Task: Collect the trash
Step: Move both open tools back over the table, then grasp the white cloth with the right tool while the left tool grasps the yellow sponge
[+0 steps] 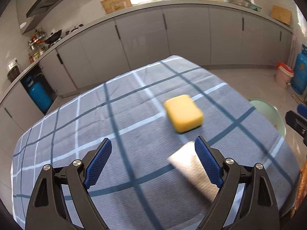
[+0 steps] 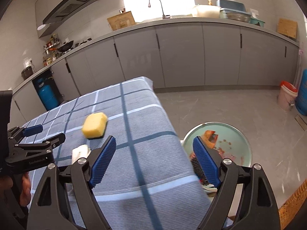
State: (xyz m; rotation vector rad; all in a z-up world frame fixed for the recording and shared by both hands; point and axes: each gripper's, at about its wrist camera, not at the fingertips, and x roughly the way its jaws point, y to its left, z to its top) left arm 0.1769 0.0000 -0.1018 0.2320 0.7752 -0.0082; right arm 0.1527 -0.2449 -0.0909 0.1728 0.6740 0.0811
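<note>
A white crumpled tissue (image 1: 193, 169) lies on the blue checked tablecloth (image 1: 96, 130), just inside my left gripper's right finger. My left gripper (image 1: 153, 151) is open above the cloth, empty. A yellow sponge (image 1: 183, 113) lies just beyond the tissue. In the right wrist view the sponge (image 2: 95, 123) and tissue (image 2: 80, 151) lie to the left, and the left gripper (image 2: 44, 134) hovers over them. My right gripper (image 2: 154, 147) is open and empty over the table's right edge, above a pale green bin (image 2: 243, 145) on the floor holding scraps.
Grey kitchen cabinets (image 2: 172, 57) run behind the table. A blue gas cylinder (image 2: 47, 94) stands at left, a pink bucket (image 2: 286, 95) and another cylinder at right. A wicker basket edge (image 2: 293, 207) shows at the lower right.
</note>
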